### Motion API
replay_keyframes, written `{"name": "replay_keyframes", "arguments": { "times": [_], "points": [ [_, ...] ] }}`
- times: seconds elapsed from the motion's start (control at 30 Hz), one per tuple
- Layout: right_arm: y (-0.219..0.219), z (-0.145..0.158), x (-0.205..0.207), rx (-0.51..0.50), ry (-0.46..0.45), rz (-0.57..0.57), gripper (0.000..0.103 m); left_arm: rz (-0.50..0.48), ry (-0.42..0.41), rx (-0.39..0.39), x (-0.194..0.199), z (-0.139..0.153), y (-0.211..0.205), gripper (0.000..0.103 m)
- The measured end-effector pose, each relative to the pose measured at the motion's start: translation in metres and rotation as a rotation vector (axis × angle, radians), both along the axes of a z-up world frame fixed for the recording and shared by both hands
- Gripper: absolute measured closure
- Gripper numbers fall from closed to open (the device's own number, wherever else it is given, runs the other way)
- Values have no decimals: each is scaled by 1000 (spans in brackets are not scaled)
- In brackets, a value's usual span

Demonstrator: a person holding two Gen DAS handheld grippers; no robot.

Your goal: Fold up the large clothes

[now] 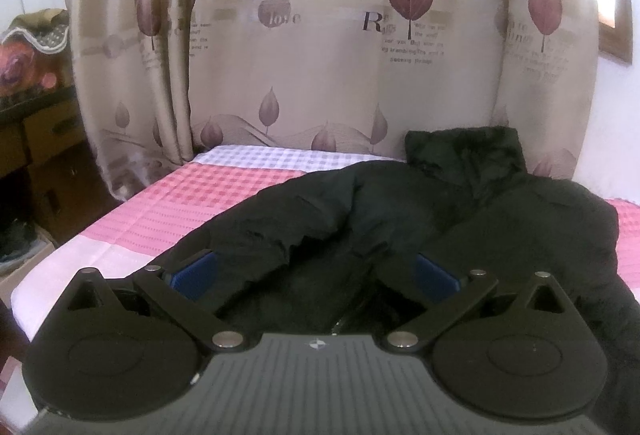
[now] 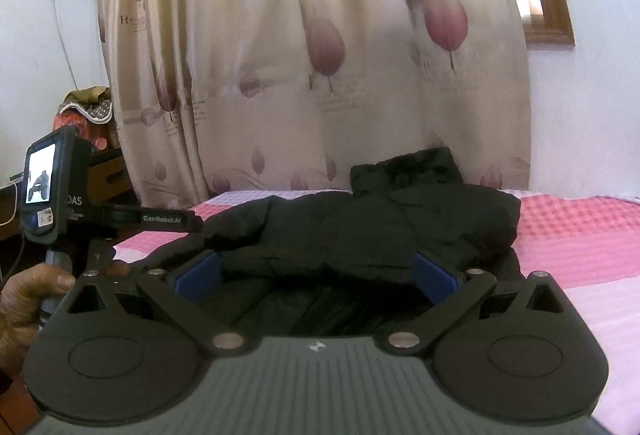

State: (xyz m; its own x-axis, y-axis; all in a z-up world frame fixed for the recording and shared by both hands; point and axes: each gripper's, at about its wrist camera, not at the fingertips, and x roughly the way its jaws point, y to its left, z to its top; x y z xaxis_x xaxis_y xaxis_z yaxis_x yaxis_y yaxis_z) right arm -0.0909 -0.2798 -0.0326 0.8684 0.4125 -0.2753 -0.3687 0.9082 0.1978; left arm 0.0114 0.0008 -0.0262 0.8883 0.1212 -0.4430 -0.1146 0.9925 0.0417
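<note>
Black puffy jacket (image 1: pixel 440 219), pink waffle-checked bedspread (image 1: pixel 192 203)

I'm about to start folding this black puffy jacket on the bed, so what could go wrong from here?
1. The black jacket is bulky and rumpled; the open left gripper and right gripper may pinch only one layer, giving a lopsided fold.
2. The collar lies near the curtain; a lift could brush or snag it.
3. The jacket lies near the bed edge in front, so padding could slide off.
</note>
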Motion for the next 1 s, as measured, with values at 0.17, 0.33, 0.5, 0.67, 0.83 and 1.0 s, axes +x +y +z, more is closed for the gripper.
{"name": "replay_keyframes", "arguments": {
  "times": [0.17, 0.33, 0.5, 0.67, 0.83, 1.0],
  "points": [
    [-1, -3, 2, 12, 16, 8, 0, 8, 13, 3, 1, -3, 1, 0],
    [-1, -7, 5, 24, 36, 19, 0, 13, 20, 15, 1, -6, 0, 0],
    [-1, -9, 5, 37, 46, 26, 0, -1, 58, -40, 0, -13, 8, 0],
    [-3, -12, 6, 44, 54, 34, 0, 5, 77, -233, -17, -29, 48, 0],
    [-6, -16, 9, 58, 74, 35, 0, 44, 62, -500, -46, -36, 110, 1],
    [-6, -18, 8, 74, 79, 34, 0, 67, 73, -672, -84, -44, 165, 1]
  ]
}}
